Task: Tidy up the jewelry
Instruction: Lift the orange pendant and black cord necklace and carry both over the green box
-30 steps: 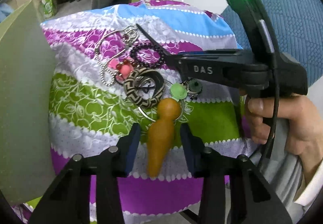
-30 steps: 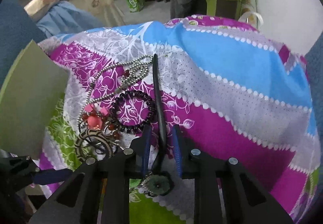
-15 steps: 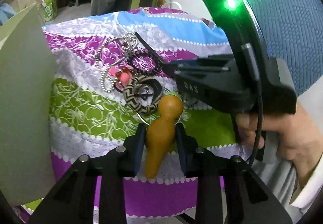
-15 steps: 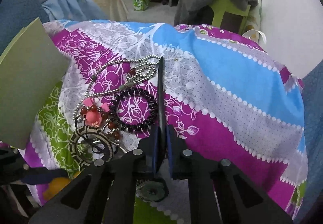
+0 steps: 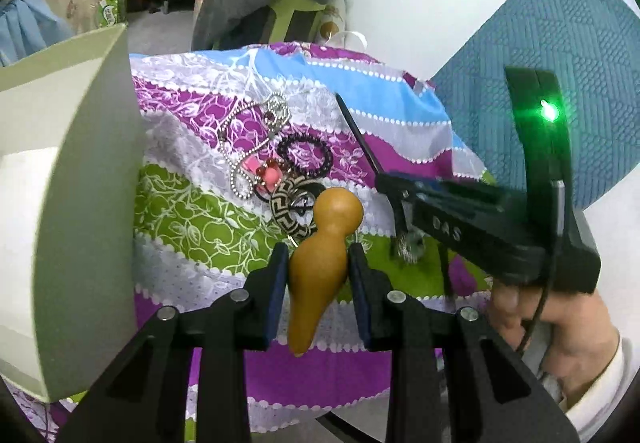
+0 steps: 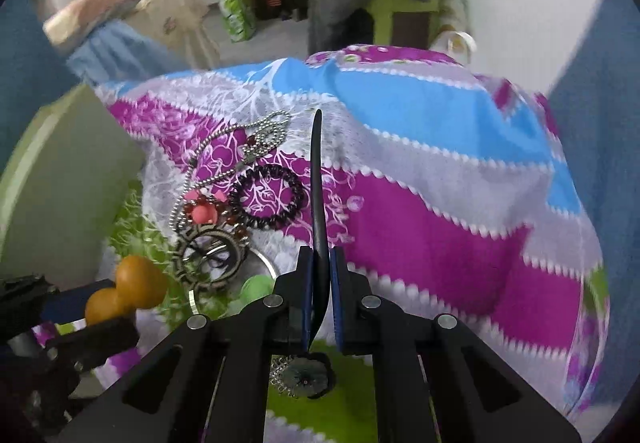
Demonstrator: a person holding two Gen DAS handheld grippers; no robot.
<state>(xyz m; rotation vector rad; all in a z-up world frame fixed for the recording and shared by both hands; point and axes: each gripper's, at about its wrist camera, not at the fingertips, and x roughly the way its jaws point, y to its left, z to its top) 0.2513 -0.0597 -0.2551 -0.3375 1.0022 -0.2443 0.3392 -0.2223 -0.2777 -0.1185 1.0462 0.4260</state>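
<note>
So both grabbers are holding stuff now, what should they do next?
Probably lift a little and carry toward the box. The left gripper is shut on the gourd, the right gripper on the hair stick. The stick's ornament dangles beside the bracelet and chain, so rising first should avoid snagging them.

One gourd pendant (image 5: 320, 239), one hair stick (image 6: 318, 179), one bead bracelet (image 6: 266, 197) — one ball chain (image 6: 224, 147), one box (image 5: 68, 203).
</note>
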